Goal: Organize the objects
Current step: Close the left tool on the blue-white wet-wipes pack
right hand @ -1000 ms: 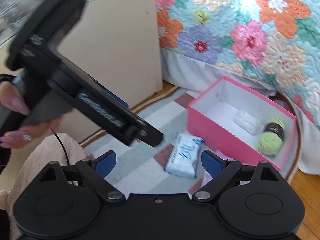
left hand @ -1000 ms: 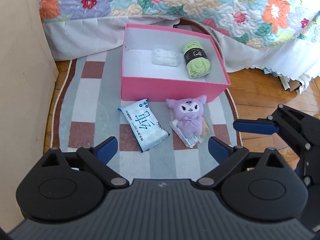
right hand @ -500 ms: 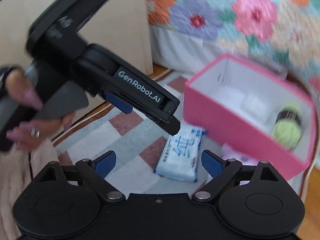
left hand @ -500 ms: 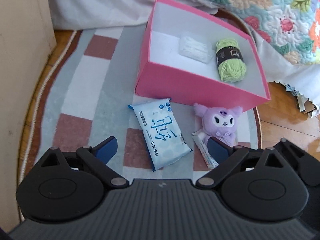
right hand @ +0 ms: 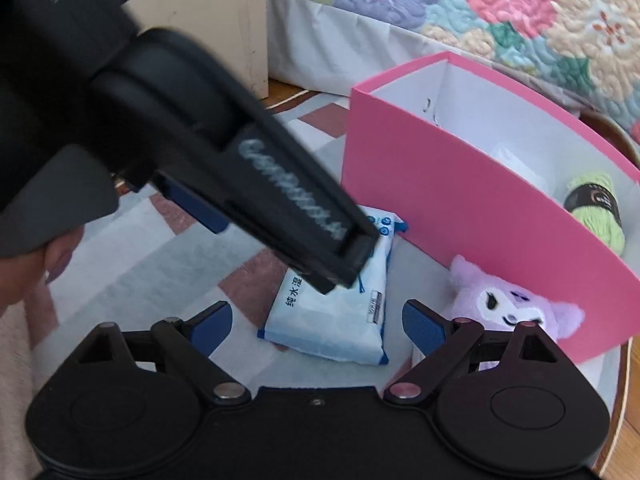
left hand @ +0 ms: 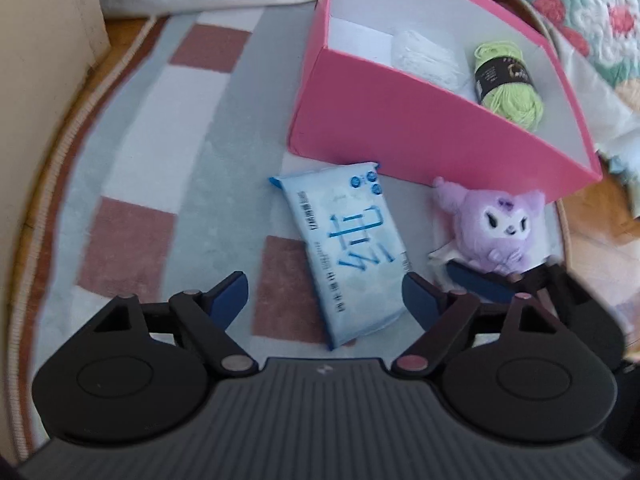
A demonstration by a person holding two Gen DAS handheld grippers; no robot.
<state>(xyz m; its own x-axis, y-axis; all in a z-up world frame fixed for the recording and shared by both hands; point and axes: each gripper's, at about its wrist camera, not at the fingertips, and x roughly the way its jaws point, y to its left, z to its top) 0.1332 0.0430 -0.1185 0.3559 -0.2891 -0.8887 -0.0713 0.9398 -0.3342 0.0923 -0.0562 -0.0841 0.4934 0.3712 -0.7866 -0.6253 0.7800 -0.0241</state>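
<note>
The left gripper is closing its jaws around the blue wipes pack, not yet pressing it. The pack is lying on the rug just in front of the pink box, beside the purple plush. The right gripper is hanging open, empty, near the plush.

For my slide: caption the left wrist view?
Left gripper closing over the wipes pack beside a plush toy and pink box.
</note>
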